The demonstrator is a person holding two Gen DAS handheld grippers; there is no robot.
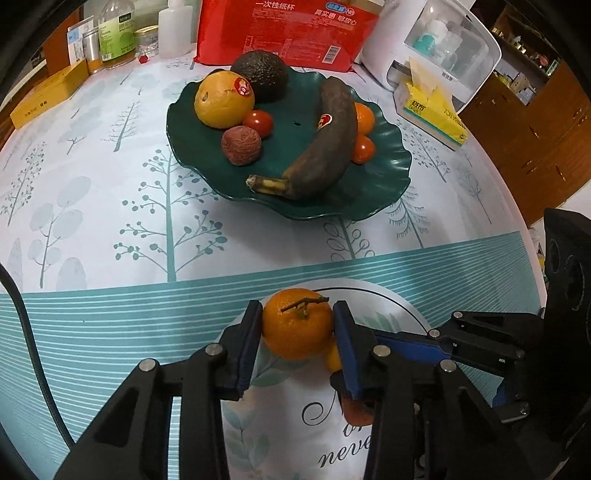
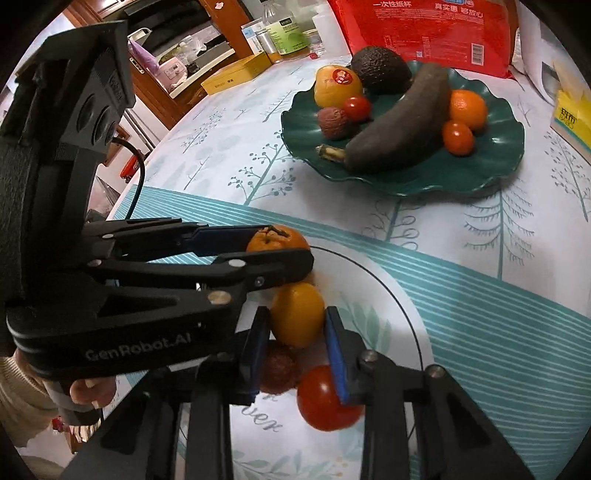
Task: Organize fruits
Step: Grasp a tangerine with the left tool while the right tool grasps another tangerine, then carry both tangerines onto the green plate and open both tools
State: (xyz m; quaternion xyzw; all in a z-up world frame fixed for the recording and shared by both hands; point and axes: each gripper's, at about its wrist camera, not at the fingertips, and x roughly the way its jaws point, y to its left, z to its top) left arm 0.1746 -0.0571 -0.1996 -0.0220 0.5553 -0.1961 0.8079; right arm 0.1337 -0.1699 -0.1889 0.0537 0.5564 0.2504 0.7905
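My left gripper [image 1: 297, 341] is shut on a stemmed tangerine [image 1: 297, 328] that rests on the tablecloth; both blue pads press its sides. Just to its right, my right gripper [image 2: 295, 343] is shut on a small yellow fruit [image 2: 297, 314]. In the right wrist view the left gripper [image 2: 284, 249] lies just beyond that fruit, holding the tangerine [image 2: 291, 240]. A red tomato [image 2: 325, 398] and a dark wrinkled fruit [image 2: 279, 365] lie under the right gripper's fingers. Farther back, the green wavy plate [image 1: 388, 173] holds an orange, an avocado, a brown banana [image 1: 328, 147], tomatoes and more fruit.
Behind the plate stand a red bag [image 1: 288, 29], bottles [image 1: 114, 33], a yellow box [image 1: 48, 92], a tissue box [image 1: 432, 114] and a white appliance [image 1: 443, 44]. The table edge curves off at the right. A hand [image 2: 88, 395] grips the left tool.
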